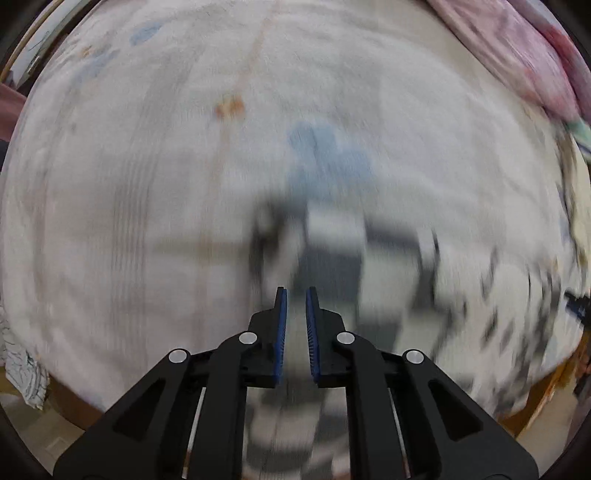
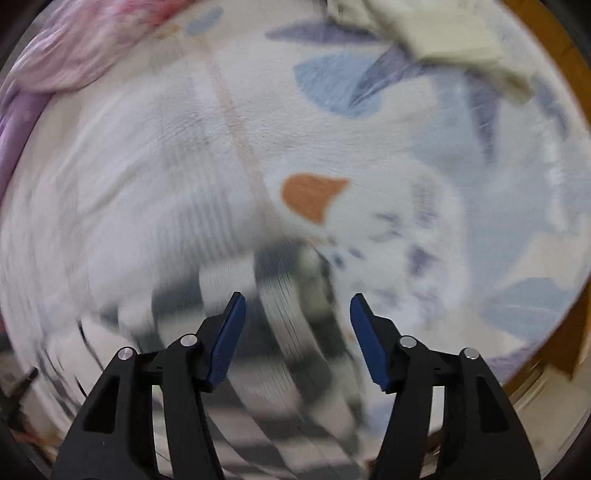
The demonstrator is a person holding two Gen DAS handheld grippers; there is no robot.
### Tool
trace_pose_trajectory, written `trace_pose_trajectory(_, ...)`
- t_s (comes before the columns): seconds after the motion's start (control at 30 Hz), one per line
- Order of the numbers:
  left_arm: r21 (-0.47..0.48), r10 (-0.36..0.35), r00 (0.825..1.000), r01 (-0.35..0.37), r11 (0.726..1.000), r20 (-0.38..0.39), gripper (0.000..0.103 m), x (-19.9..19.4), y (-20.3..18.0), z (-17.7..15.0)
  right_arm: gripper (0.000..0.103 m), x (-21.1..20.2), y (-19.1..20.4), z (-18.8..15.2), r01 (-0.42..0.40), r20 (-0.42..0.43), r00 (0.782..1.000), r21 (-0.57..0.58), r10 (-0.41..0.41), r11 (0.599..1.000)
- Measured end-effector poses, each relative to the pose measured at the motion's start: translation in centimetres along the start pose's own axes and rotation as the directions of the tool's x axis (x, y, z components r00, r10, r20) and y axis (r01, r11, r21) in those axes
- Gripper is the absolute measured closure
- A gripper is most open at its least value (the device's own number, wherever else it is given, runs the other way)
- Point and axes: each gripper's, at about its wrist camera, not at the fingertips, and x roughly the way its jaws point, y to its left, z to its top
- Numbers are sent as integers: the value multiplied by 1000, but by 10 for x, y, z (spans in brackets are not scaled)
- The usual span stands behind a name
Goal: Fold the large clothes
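A black, grey and white checked garment [image 1: 332,251] lies on a pale bedsheet, blurred by motion. My left gripper [image 1: 296,291] is above its near part, its blue pads a narrow gap apart with nothing clearly between them. The same checked garment [image 2: 280,302] shows in the right wrist view, under and ahead of my right gripper [image 2: 297,297], which is wide open and empty.
The bed [image 2: 147,166] has a white sheet with blue leaf and orange prints. A pink and purple blanket [image 1: 517,48] is bunched at the far edge, also seen in the right wrist view [image 2: 62,55]. A folded cream cloth [image 2: 450,33] lies far right. The wooden bed frame [image 2: 554,74] borders the right.
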Motion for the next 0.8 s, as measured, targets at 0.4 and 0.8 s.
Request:
trace_pose_trajectory(0.4,-38,-49,964,41,998,-261,92,84,13,-125,84,70,-6,-143,53,-206,976,-95,-72,994)
trace_pose_trajectory(0.8,110,-59,998,60,992,-20,15,0,0,-41,10,-3,-16,-39,-69,-66,996,-67,64,995)
